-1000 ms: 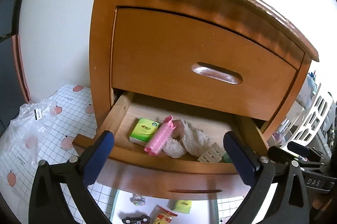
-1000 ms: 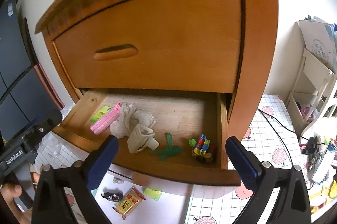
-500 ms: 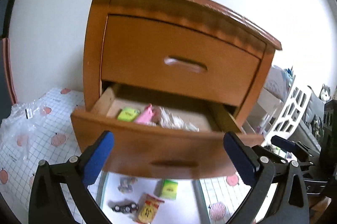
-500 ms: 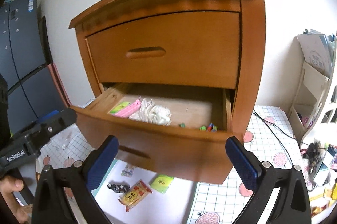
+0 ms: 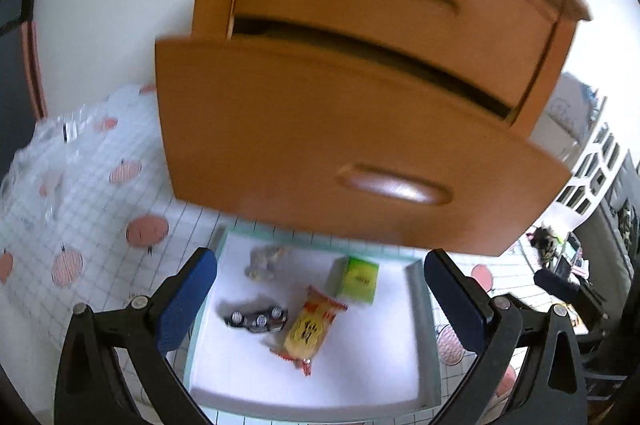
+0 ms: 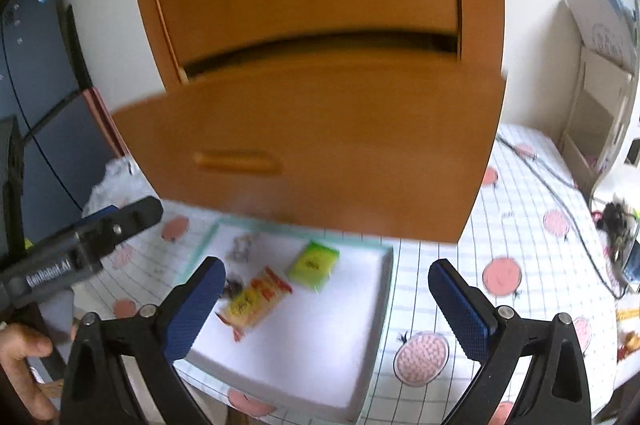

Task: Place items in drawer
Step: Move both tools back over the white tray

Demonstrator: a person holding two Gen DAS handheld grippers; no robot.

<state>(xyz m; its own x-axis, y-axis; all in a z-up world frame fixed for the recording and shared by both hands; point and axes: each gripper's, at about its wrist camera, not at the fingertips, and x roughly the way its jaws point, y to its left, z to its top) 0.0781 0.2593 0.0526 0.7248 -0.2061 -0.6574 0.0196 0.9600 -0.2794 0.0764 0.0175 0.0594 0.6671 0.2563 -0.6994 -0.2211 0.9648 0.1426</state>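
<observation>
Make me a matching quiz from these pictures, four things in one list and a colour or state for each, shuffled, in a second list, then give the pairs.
Things:
1. lower drawer
2. snack packet
3. small box
4. toy car

Descriptions:
A. green
B. pulled out
C. dark, with silvery wheels
D. yellow and red

Pairs: 1-B, 2-D, 3-A, 4-C. The last three lie in the white tray.

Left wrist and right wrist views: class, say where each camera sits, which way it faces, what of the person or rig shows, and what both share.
Left wrist: on the left gripper, facing down at the white tray below the open drawer; only its own fingers show.
Right wrist: on the right gripper, facing likewise; the left gripper and a hand show.
Shared: tray, snack packet, green box, drawer.
</observation>
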